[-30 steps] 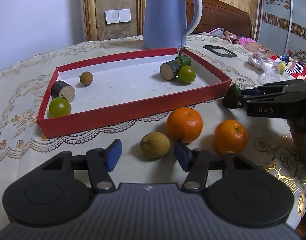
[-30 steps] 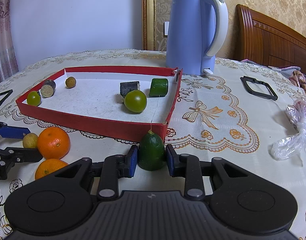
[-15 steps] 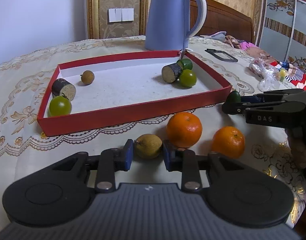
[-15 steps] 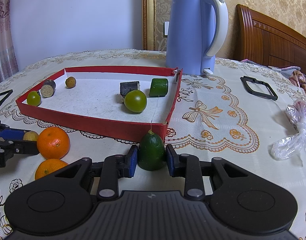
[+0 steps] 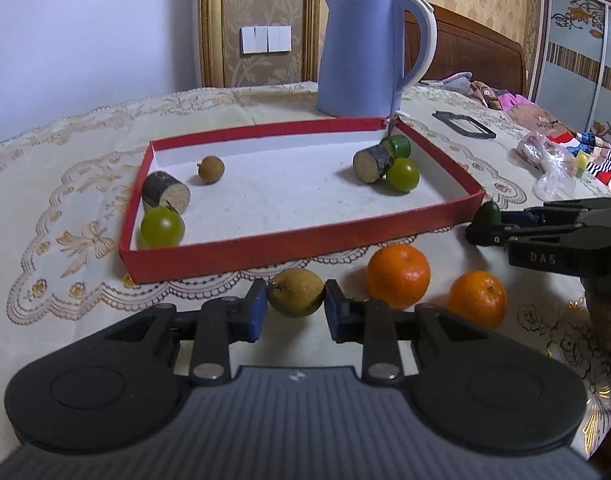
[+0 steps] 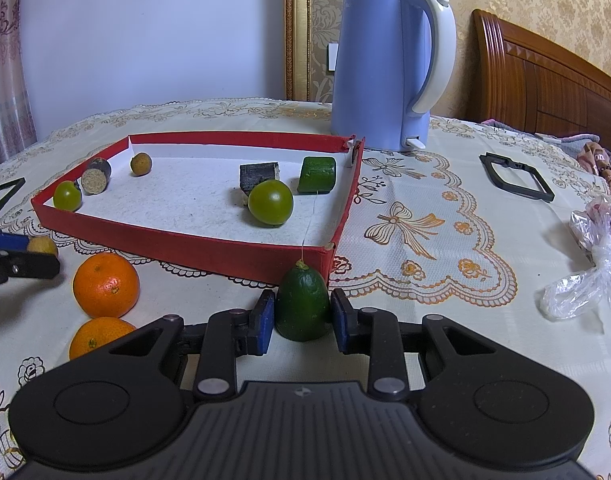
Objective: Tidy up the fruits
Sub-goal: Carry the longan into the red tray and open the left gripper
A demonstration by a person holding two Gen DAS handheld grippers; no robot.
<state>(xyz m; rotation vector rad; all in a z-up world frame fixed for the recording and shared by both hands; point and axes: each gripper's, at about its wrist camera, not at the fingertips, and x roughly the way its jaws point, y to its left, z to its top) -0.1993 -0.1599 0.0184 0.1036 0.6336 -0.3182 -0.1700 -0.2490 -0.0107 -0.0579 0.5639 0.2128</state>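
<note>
My left gripper (image 5: 295, 306) is shut on a small yellow-brown fruit (image 5: 296, 291), held just above the tablecloth in front of the red tray (image 5: 289, 246). My right gripper (image 6: 302, 316) is shut on a dark green pointed fruit (image 6: 302, 304) at the tray's near right corner (image 6: 325, 256). Two oranges (image 5: 398, 276) (image 5: 477, 298) lie on the cloth between the grippers. In the tray lie two green round fruits (image 5: 162, 227) (image 5: 402, 175), a small brown fruit (image 5: 211, 169), two dark cut cane pieces (image 5: 166, 193) (image 5: 371, 163) and a green cut piece (image 5: 397, 146).
A blue kettle (image 5: 365, 56) stands behind the tray. A black frame (image 6: 515, 176) and a crumpled plastic bag (image 6: 597, 256) lie on the cloth to the right. Another black frame (image 6: 1, 196) lies at the far left.
My left gripper has closed on the yellow-brown fruit and lifted it slightly toward the tray. My right gripper has stayed shut on the green fruit without moving.
</note>
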